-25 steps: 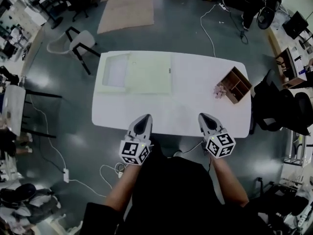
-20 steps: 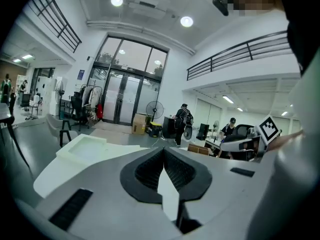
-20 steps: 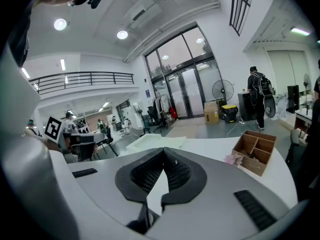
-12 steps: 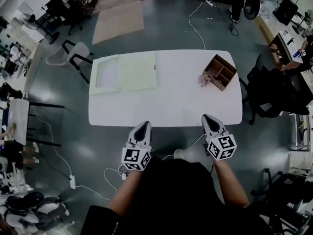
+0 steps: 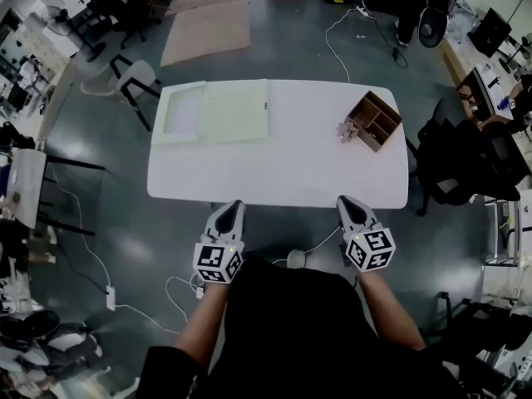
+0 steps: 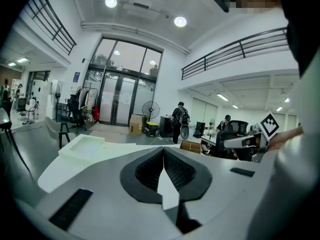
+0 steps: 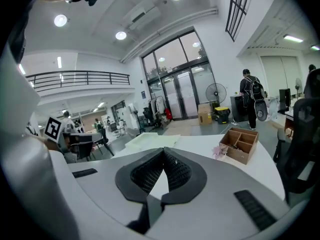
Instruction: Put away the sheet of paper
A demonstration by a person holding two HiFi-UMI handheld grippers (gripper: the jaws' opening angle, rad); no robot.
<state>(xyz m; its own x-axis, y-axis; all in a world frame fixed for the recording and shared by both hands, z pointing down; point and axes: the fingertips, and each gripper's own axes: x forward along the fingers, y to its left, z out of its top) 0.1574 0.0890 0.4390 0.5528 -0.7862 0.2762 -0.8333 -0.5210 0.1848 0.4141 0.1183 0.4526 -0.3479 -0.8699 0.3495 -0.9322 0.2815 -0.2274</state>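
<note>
The pale green sheet of paper (image 5: pixel 236 110) lies flat at the far left of the white table (image 5: pixel 291 165), beside a shallow pale tray (image 5: pixel 180 113). In the right gripper view the sheet (image 7: pixel 150 140) shows far ahead. My left gripper (image 5: pixel 233 207) and right gripper (image 5: pixel 343 200) hover at the table's near edge, well short of the sheet. Both are shut with nothing between the jaws, as the left gripper (image 6: pixel 163 152) and right gripper (image 7: pixel 163 152) show in their own views. From the left gripper the tray (image 6: pixel 86 147) is seen ahead on the left.
A wooden compartment box (image 5: pixel 375 120) with a small pink thing (image 5: pixel 345 130) beside it stands at the table's far right. A white chair (image 5: pixel 133 77) is off the far left corner, a black chair (image 5: pixel 453 169) off the right end. Cables lie on the floor.
Both grippers have drawn back from over the table's near edge to just at it, still shut. The table now sits higher and more centred in the head view.
</note>
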